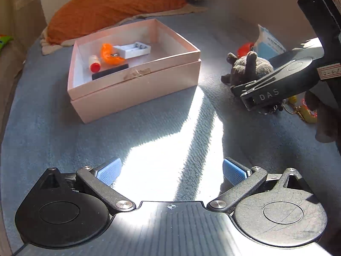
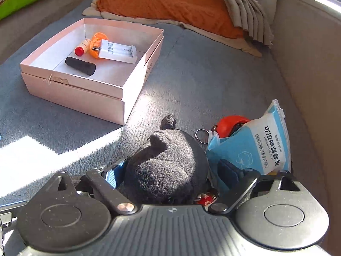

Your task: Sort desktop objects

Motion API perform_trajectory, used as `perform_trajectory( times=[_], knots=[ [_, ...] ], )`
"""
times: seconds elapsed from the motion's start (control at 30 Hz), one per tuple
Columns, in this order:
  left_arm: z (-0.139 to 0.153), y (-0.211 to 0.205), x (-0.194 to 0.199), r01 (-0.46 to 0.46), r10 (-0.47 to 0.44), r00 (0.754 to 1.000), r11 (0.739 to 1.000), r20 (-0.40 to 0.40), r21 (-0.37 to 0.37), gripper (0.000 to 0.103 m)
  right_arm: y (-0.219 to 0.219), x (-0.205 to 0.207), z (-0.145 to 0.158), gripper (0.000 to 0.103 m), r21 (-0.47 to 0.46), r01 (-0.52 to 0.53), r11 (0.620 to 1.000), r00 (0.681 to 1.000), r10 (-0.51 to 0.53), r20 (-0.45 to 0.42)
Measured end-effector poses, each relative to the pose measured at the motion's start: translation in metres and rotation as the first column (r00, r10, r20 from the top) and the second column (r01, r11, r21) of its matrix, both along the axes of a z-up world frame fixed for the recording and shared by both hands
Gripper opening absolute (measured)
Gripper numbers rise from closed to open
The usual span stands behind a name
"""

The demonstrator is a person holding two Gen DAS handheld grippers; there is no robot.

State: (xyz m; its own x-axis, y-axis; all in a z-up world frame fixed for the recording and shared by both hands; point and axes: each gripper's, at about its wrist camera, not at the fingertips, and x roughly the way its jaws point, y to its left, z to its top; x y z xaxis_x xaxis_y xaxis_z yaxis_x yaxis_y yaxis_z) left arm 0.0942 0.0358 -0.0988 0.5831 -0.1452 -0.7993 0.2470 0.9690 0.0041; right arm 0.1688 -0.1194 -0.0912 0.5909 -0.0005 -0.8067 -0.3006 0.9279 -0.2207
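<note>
Pink box (image 1: 136, 81), at 10 o'clock, already holds four items. Left gripper (image 1: 170, 170) is spread and empty. Right gripper (image 2: 170, 175) brackets the plush toy (image 2: 168, 166); grip unconfirmed. Wipes packet (image 2: 262, 147) at 2 o'clock remains unsorted.

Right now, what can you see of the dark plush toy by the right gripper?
The plush toy is dark grey, fuzzy fabric, round-bodied with stubby limbs sticking out. It sits on the blue-grey fleece blanket, between the right gripper fingers, beside a blue wet-cotton packet. Whether the fingers press it is unclear.
</note>
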Motion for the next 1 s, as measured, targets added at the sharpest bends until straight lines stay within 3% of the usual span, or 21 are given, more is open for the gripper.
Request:
perform_trajectory(
  times=[0.07,0.13,0.2,0.23,0.27,0.37,0.5,0.57,0.67,0.73,0.83,0.9,1.0],
  knots=[
    [0.002,0.004,-0.002,-0.001,0.001,1.000,1.000,-0.008,-0.027,0.103,0.008,0.001,0.006,0.074,0.013,0.018,1.000,1.000,-0.018,-0.022],
    [0.002,0.005,-0.003,0.015,-0.016,1.000,0.998,-0.026,-0.053,0.103,0.013,-0.009,0.020,0.074,0.154,-0.008,0.988,0.998,0.017,-0.058],
    [-0.002,0.003,-0.007,0.048,-0.051,0.998,0.997,-0.043,-0.063,0.103,0.017,-0.020,0.033,0.077,0.324,-0.039,0.945,0.991,0.078,-0.110],
    [-0.003,0.001,-0.010,0.070,-0.073,0.996,0.995,-0.049,-0.066,0.103,0.020,-0.028,0.038,0.082,0.372,-0.047,0.927,0.990,0.094,-0.109],
    [-0.004,-0.001,-0.012,0.087,-0.090,0.995,0.994,-0.051,-0.067,0.103,0.022,-0.036,0.043,0.088,0.381,-0.050,0.923,0.992,0.090,-0.087],
    [-0.005,-0.007,-0.018,0.119,-0.122,0.991,0.991,-0.047,-0.065,0.103,0.016,-0.054,0.051,0.089,0.348,-0.048,0.936,0.998,0.055,-0.011],
    [-0.005,-0.007,-0.016,0.097,-0.101,0.994,0.992,-0.049,-0.074,0.103,-0.013,-0.063,0.046,0.089,0.195,0.026,0.980,0.996,-0.042,0.078],
    [-0.005,-0.007,-0.014,0.088,-0.092,0.995,0.994,-0.049,-0.070,0.103,-0.034,-0.059,0.036,0.089,0.108,0.063,0.992,0.995,-0.072,0.075],
    [-0.007,-0.008,-0.013,0.080,-0.082,0.995,0.996,-0.053,-0.040,0.103,-0.065,-0.057,0.024,0.089,0.052,0.119,0.991,0.992,-0.121,0.032],
    [-0.008,-0.006,-0.014,0.067,-0.068,0.996,0.998,-0.055,-0.013,0.103,-0.084,-0.055,0.018,0.089,0.058,0.181,0.982,0.983,-0.181,-0.002],
    [-0.009,0.000,-0.012,0.032,-0.032,0.998,0.999,-0.058,0.013,0.103,-0.110,-0.050,0.014,0.089,0.166,0.275,0.947,0.961,-0.265,-0.081],
    [-0.008,0.004,-0.010,0.009,-0.008,0.998,1.000,-0.055,0.017,0.103,-0.115,-0.041,0.013,0.087,0.258,0.319,0.912,0.947,-0.297,-0.121],
    [-0.003,0.008,-0.009,-0.028,0.029,0.999,0.999,-0.027,0.030,0.103,-0.111,-0.023,0.006,0.087,0.313,0.366,0.876,0.930,-0.330,-0.165]
  ],
)
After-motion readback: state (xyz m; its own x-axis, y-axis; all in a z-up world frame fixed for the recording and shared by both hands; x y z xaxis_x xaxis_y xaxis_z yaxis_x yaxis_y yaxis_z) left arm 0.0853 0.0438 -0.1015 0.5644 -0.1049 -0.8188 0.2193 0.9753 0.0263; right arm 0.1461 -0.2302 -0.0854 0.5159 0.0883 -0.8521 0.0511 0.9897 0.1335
